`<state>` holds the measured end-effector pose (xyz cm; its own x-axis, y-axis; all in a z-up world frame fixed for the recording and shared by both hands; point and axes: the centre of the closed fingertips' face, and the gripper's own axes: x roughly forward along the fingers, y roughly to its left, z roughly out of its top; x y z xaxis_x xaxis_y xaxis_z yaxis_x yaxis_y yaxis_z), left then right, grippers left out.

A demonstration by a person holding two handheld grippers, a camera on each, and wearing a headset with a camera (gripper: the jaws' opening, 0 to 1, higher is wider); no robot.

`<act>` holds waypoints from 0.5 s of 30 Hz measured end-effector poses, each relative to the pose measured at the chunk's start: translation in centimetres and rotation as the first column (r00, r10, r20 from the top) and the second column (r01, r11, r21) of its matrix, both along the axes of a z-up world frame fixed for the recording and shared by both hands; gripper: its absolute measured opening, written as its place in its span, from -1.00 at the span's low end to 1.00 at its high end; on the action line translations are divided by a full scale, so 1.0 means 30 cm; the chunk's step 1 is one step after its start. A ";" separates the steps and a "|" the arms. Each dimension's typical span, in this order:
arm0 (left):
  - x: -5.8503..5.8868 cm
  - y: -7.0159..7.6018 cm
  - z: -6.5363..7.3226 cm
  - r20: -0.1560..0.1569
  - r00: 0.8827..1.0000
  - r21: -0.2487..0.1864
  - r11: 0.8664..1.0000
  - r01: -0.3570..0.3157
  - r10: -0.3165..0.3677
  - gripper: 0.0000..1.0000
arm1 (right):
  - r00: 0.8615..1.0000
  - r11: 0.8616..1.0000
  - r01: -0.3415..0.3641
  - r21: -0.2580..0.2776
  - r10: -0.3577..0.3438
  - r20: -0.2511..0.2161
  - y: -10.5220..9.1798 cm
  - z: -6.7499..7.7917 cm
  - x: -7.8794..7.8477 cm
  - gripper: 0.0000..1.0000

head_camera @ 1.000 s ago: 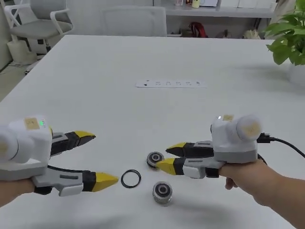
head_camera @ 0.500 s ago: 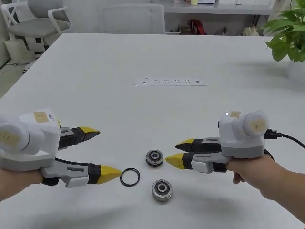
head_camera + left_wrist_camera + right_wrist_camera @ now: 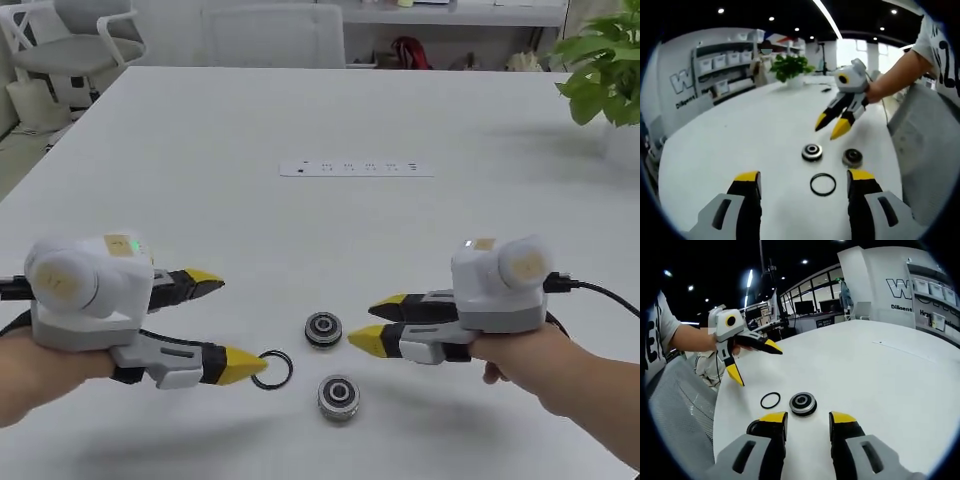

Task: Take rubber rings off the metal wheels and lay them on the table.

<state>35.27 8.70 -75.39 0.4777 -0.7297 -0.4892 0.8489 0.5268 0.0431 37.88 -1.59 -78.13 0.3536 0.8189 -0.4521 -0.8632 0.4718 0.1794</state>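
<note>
two metal wheels point(image 3: 323, 329) sit on the white table point(image 3: 300, 120), perhaps still ringed; one loose rubber ring point(image 3: 289, 366) lies just beside. left gripper point(image 3: 235, 322) spread wide, right gripper point(image 3: 365, 322) slightly parted, both empty.

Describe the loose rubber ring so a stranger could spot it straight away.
On the big white table, look at the near side, between the left gripper and the right gripper. The rubber ring lies by the left one's lower yellow tip. Unlike the two chunky metal wheels beside it, it is a thin flat black hoop with table showing through.
</note>
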 end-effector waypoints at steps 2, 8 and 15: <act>0.002 -0.006 -0.004 -0.005 1.000 -0.001 1.000 0.003 -0.003 0.41 | 1.000 1.000 -0.004 -0.002 0.004 0.001 0.005 -0.004 0.001 -0.39; 0.007 -0.029 -0.019 -0.021 1.000 -0.004 1.000 0.014 -0.015 0.35 | 1.000 1.000 -0.014 -0.010 0.014 -0.002 0.021 -0.019 0.000 -0.35; 0.010 -0.061 -0.029 -0.027 0.999 0.003 0.999 0.038 -0.038 0.28 | 1.000 0.999 -0.029 -0.022 0.029 -0.003 0.046 -0.040 -0.006 -0.35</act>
